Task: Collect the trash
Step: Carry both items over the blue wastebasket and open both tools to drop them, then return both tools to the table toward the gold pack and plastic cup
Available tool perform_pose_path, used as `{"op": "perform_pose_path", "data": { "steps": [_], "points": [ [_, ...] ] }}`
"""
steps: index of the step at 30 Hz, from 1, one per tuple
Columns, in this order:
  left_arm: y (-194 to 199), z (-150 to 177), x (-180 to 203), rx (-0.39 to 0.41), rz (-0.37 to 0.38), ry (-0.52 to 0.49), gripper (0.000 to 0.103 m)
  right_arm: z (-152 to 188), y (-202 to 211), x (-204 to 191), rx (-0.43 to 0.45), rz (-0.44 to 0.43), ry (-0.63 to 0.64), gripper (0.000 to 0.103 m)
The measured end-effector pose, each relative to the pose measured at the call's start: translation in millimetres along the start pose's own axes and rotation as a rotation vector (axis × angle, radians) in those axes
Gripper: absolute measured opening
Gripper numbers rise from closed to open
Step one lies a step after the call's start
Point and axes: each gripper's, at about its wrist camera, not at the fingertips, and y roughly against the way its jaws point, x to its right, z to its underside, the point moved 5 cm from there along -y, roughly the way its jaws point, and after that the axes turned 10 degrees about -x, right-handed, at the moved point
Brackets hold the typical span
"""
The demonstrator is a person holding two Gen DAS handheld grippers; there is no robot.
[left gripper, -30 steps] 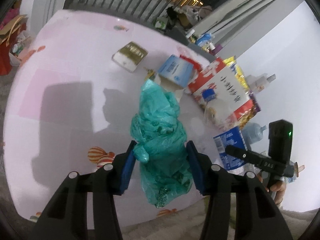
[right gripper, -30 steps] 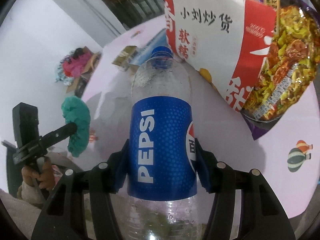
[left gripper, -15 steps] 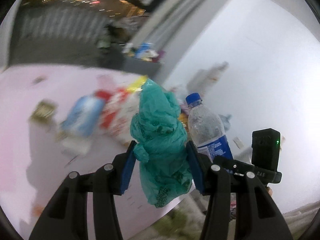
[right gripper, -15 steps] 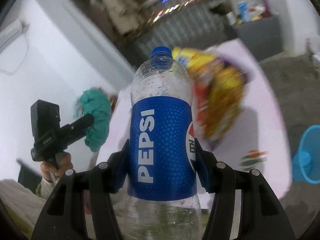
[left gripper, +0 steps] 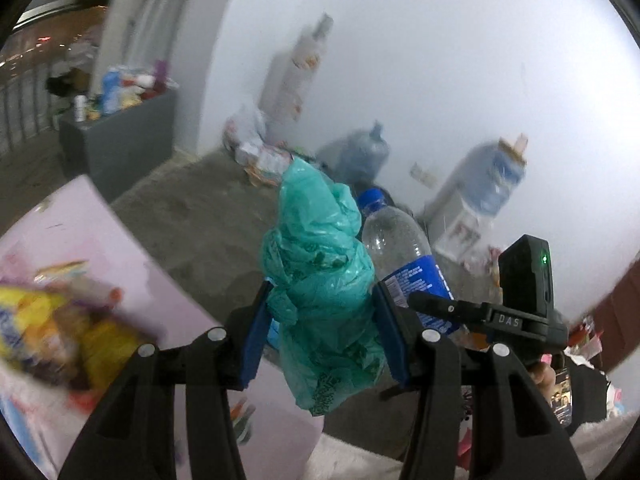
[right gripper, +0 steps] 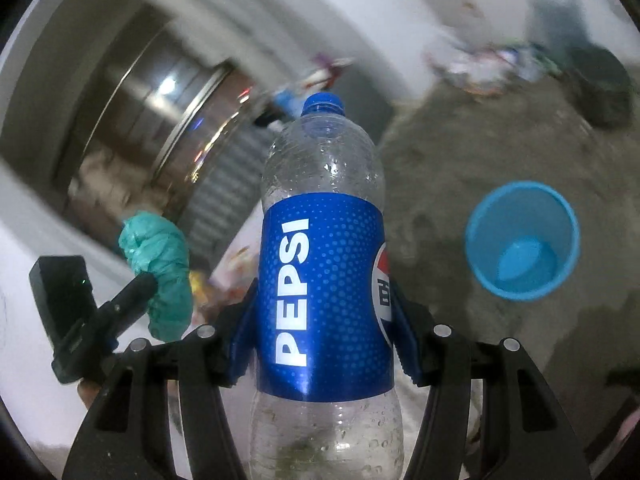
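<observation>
My left gripper (left gripper: pixel 322 330) is shut on a crumpled green plastic bag (left gripper: pixel 320 276), held in the air past the pink table's edge. My right gripper (right gripper: pixel 322 320) is shut on an empty Pepsi bottle (right gripper: pixel 320 280) with a blue label and blue cap, held upright. The bottle also shows in the left wrist view (left gripper: pixel 400 256), just right of the bag. The bag shows in the right wrist view (right gripper: pixel 158 268), to the left of the bottle. A blue bin (right gripper: pixel 522 240) stands open on the grey floor, to the right of and below the bottle.
The pink table (left gripper: pixel 100 248) with snack wrappers (left gripper: pixel 60 328) lies at lower left. A grey cabinet (left gripper: pixel 120 136) with clutter stands by the wall. Water jugs (left gripper: pixel 368 152) and a dispenser (left gripper: pixel 476 200) stand against the white wall. Loose litter (left gripper: pixel 260 156) lies on the floor.
Both grippers have swung right, away from the table and toward the floor and wall, each keeping its load. The blue bin has come into fuller view on the right.
</observation>
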Motion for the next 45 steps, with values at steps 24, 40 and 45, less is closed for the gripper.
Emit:
{"op": "perform_pose_path", "data": {
  "steps": [24,40,45],
  "points": [
    [-339.6,-96.8,11.4,-0.437,-0.176,0.054,0.062,-54.8,-125.7,221.1,-0.189,-0.293,-0.985,0.078],
    [-249.8,-110.3,79.3,-0.22,-0.018,-0.011,0.077,-62.8,-70.3,198.6,-0.017,-0.216,-0.776,0.079],
    [-199.7,-100.3,84.4,-0.143,-0.004,-0.006,0.08,-66.4,-52.9,162.4,0.01,-0.114,-0.594,0.079]
  ]
}}
